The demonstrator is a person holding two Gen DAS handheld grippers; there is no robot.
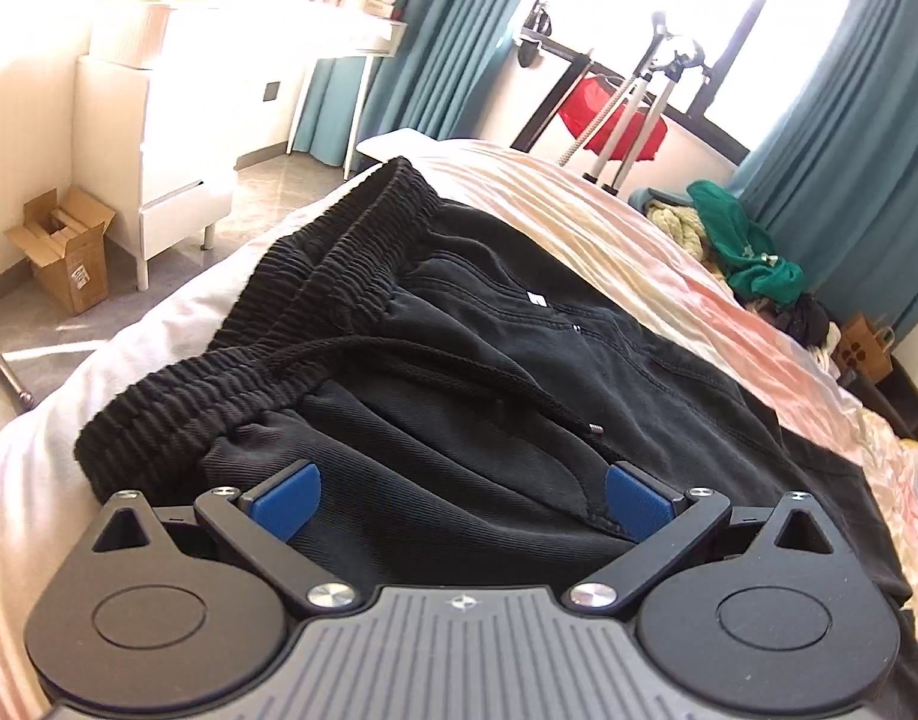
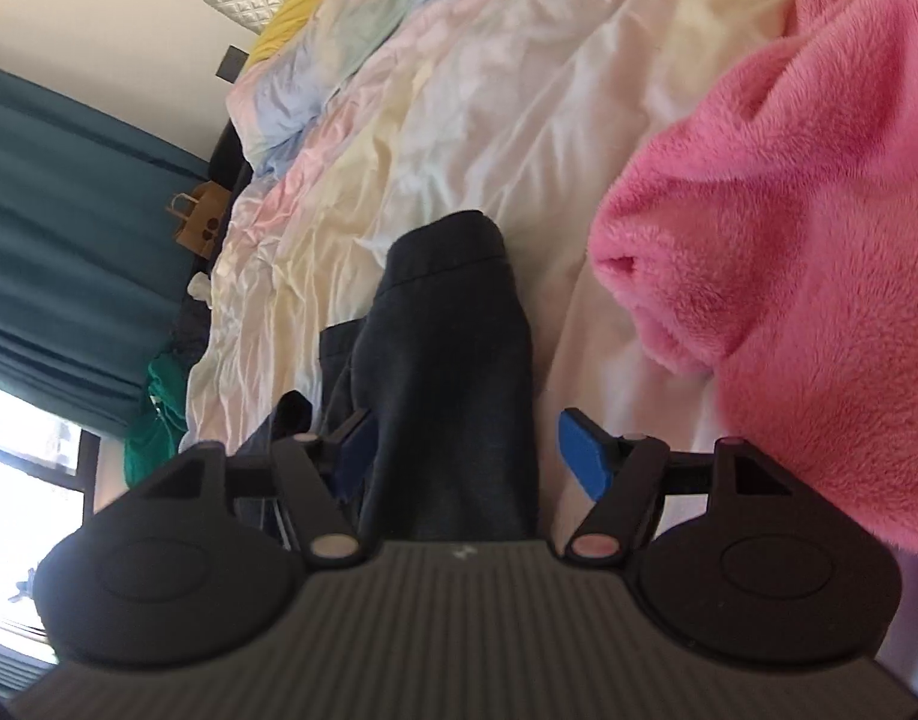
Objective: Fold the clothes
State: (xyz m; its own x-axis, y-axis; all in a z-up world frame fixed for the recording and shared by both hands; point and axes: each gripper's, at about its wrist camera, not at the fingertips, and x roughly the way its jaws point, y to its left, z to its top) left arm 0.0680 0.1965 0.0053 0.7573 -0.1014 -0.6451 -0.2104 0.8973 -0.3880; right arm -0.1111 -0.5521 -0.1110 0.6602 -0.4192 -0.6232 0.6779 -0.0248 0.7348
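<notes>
A: Start close in. What are the tools doing?

B: The left gripper hangs low over the black trousers with its blue pads spread wide and only cloth showing between them, nothing pinched. The right gripper is spread too; a trouser leg runs up between its fingers, but the right pad stands clear of the cloth and I see no clamp.

A: So which step is this?

B: I judge it a moment between grasps, at the waist end on the left and the leg end on the right. It would fit both lining up for a fold and letting go after one. The pictures do not settle which.

A: What would a next grasp call for?

B: Catching both layers at an edge, not one, since the cloth is soft and will slide and sag.

A: And how do the trousers look?

B: They lie on the bed, spread fairly flat, the ribbed elastic waistband bunched and seemingly doubled, a drawstring trailing across the front. The leg's hem points up the bed.

A: Farther off?

B: A pink fleece sits to the right of the leg, apart from it. Beyond the bed, a heap of green clothes and teal curtains.
</notes>
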